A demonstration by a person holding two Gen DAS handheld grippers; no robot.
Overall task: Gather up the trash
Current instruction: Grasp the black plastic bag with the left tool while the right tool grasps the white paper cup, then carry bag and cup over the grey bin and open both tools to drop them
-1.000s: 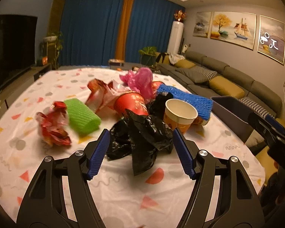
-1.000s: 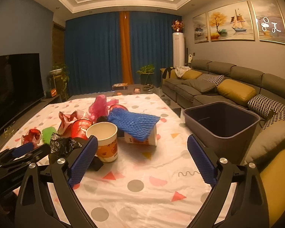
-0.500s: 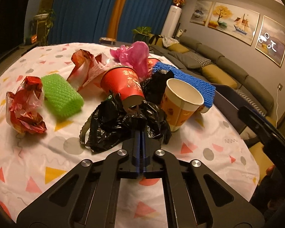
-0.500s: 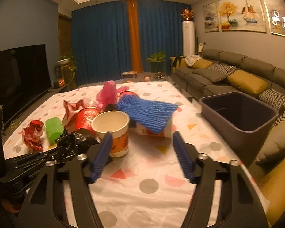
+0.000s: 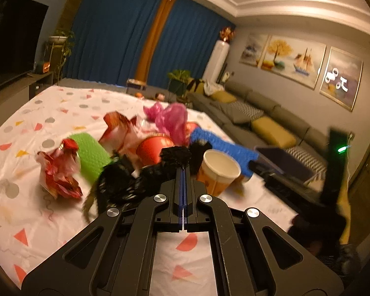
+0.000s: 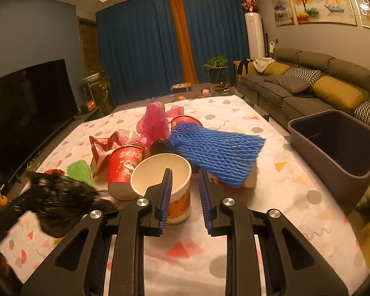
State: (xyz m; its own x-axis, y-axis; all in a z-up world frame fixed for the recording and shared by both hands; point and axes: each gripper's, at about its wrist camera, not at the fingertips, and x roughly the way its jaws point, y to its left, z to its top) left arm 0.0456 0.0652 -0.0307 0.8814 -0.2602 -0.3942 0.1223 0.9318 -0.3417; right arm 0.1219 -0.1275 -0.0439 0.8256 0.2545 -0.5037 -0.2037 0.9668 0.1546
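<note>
Black bag (image 5: 135, 180), limp and light, pinched in left gripper (image 5: 182, 172); right gripper (image 6: 185, 185) closing astride stiff cup (image 6: 162, 180) rim.

A: The crumpled black plastic bag (image 5: 135, 182) looks thin and glossy; the blue foam net sleeve (image 6: 217, 148) is matt, open-meshed.

B: The cream paper cup (image 6: 167, 185) is smooth; the patterned white cloth (image 6: 271, 197) wrinkled.
</note>
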